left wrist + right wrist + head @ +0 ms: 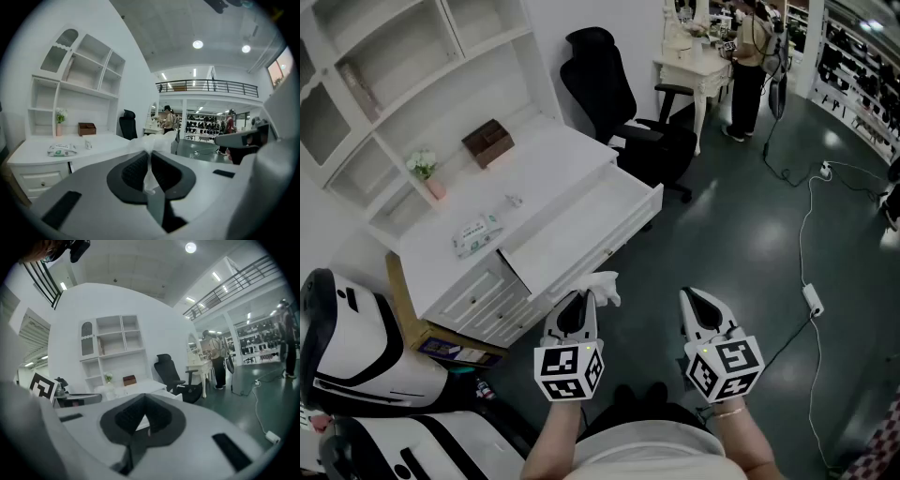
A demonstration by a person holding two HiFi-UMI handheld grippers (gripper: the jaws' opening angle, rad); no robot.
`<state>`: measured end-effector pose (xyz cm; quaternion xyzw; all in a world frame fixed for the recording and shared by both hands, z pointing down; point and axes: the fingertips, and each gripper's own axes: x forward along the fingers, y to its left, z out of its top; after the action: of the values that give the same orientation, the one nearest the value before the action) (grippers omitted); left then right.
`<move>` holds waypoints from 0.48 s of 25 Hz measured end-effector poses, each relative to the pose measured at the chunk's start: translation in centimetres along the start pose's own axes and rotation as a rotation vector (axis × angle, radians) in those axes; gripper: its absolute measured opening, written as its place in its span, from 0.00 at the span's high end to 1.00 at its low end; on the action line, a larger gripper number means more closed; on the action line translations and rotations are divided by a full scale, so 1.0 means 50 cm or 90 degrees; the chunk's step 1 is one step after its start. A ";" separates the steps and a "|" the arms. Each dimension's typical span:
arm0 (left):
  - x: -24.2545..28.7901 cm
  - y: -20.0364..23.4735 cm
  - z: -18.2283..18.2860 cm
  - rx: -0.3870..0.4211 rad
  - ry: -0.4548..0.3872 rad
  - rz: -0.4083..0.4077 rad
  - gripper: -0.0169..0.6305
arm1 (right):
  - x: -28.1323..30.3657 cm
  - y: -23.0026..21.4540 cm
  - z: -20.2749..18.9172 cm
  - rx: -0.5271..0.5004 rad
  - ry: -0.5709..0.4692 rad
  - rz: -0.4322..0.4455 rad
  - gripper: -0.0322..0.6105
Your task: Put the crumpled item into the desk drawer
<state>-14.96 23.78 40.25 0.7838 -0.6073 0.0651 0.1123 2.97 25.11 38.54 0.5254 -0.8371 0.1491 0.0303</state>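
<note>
In the head view my left gripper (587,296) is shut on a crumpled white item (603,285), which sticks out past the fingertips just off the front corner of the open desk drawer (572,230). The left gripper view shows the same crumpled item (154,142) pinched between the dark pads of the left gripper (149,158), with the white desk (93,143) ahead. To its right, over the dark floor, my right gripper (691,298) is held with its jaws together. Nothing sits between the pads of the right gripper (143,399) in the right gripper view.
On the desk top (534,178) lie a wipes pack (476,234), a brown box (487,142) and a small plant (425,169). A black office chair (628,112) stands behind the drawer. A floor cable (811,300) runs at the right. A person (752,56) stands at a far table.
</note>
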 end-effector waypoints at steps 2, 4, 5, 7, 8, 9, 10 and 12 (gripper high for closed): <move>0.002 -0.009 0.003 0.003 -0.001 0.000 0.94 | -0.005 -0.006 0.004 -0.002 -0.001 0.002 0.95; 0.003 -0.016 0.005 0.005 -0.002 0.002 0.94 | -0.009 -0.012 0.005 -0.003 -0.001 0.004 0.95; 0.004 -0.020 0.006 0.006 -0.002 0.004 0.94 | -0.012 -0.016 0.004 -0.003 -0.001 0.004 0.95; 0.004 -0.029 0.009 0.011 -0.006 0.006 0.94 | -0.018 -0.025 0.005 0.002 -0.007 0.001 0.95; 0.004 -0.033 0.011 0.013 -0.008 0.007 0.94 | -0.022 -0.031 0.007 0.003 -0.012 -0.002 0.95; 0.005 -0.036 0.013 0.016 -0.011 0.009 0.94 | -0.025 -0.037 0.009 0.002 -0.017 -0.007 0.95; 0.005 -0.039 0.015 0.018 -0.013 0.011 0.94 | -0.028 -0.042 0.012 -0.001 -0.022 -0.009 0.95; 0.005 -0.045 0.021 0.020 -0.018 0.016 0.94 | -0.034 -0.049 0.018 -0.007 -0.030 -0.008 0.95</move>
<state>-12.77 23.78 39.09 0.7786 -0.6175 0.0648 0.0908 6.01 25.32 37.86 0.5338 -0.8352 0.1317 0.0141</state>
